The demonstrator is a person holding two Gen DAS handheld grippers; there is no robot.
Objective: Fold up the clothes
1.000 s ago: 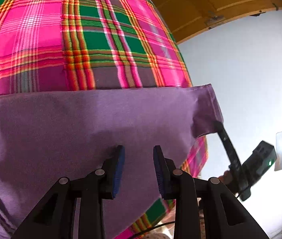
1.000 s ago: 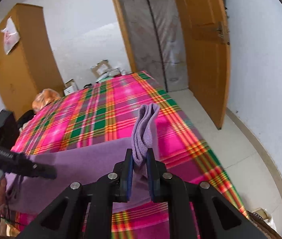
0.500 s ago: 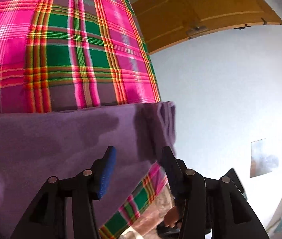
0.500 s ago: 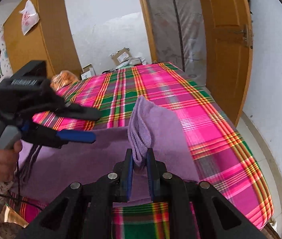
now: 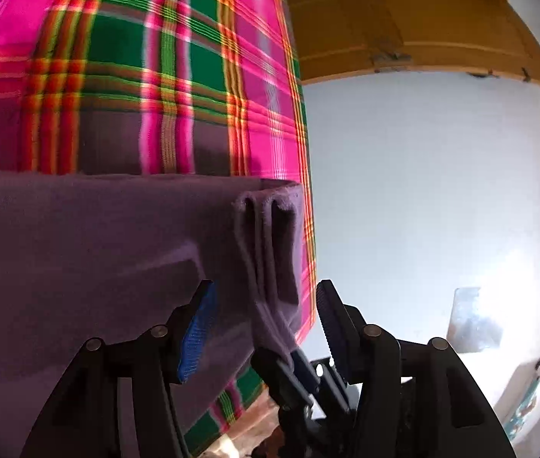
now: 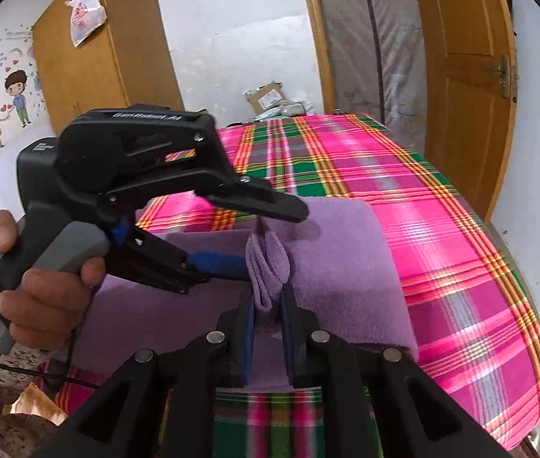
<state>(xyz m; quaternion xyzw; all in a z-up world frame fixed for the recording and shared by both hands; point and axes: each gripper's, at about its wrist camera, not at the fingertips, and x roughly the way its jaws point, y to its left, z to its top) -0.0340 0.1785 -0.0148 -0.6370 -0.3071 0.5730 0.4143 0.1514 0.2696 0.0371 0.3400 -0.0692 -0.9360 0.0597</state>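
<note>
A purple garment [image 5: 79,267] lies across the pink and green plaid bedspread [image 5: 155,76]. In the right wrist view my right gripper [image 6: 268,307] is shut on a bunched fold of the purple garment [image 6: 346,259], lifted off the bedspread [image 6: 442,248]. My left gripper [image 6: 270,238] straddles that same fold from the left. Its jaws are opening and its pads stand clear of the cloth. In the left wrist view the fold hangs between the wide left gripper [image 5: 264,305], with the right gripper [image 5: 293,358] pinching it just below.
A person's hand [image 6: 41,290] holds the left gripper's handle. A wooden door [image 6: 461,57] stands at the right, a wardrobe [image 6: 98,49] at the back left, and cardboard boxes [image 6: 266,97] beyond the bed. A white wall [image 5: 442,191] runs along the bed's edge.
The left gripper has widened its jaws and swung over to the fold that the right gripper holds, so the fold now sits between them. The right gripper has carried the cloth sideways, still shut.
</note>
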